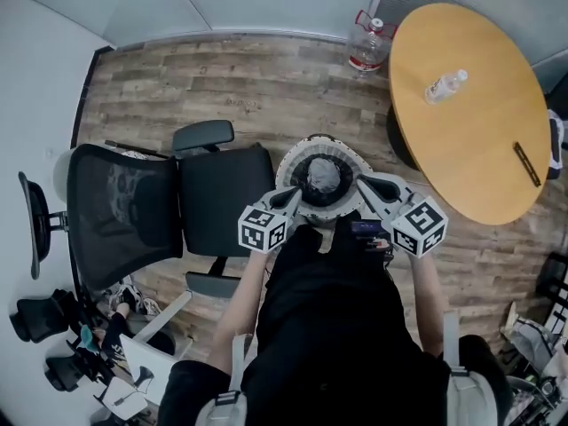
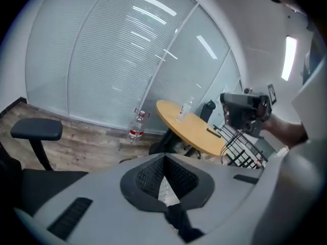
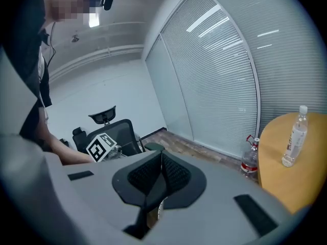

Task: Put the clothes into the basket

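At the basket's (image 1: pixel 286 169) six o'clock, the left hand-held gripper (image 1: pixel 296 199) and right hand-held gripper (image 1: pixel 363 184) each clamped the black garment (image 1: pixel 319 264). I judged its long drape might catch the rim and spill outside.

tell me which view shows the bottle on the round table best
Right gripper view: the bottle stands large and side-on. Head view shows it small from above; left gripper view, tiny and far off.

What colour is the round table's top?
Yellowish tan; the table top shows best in the head view.
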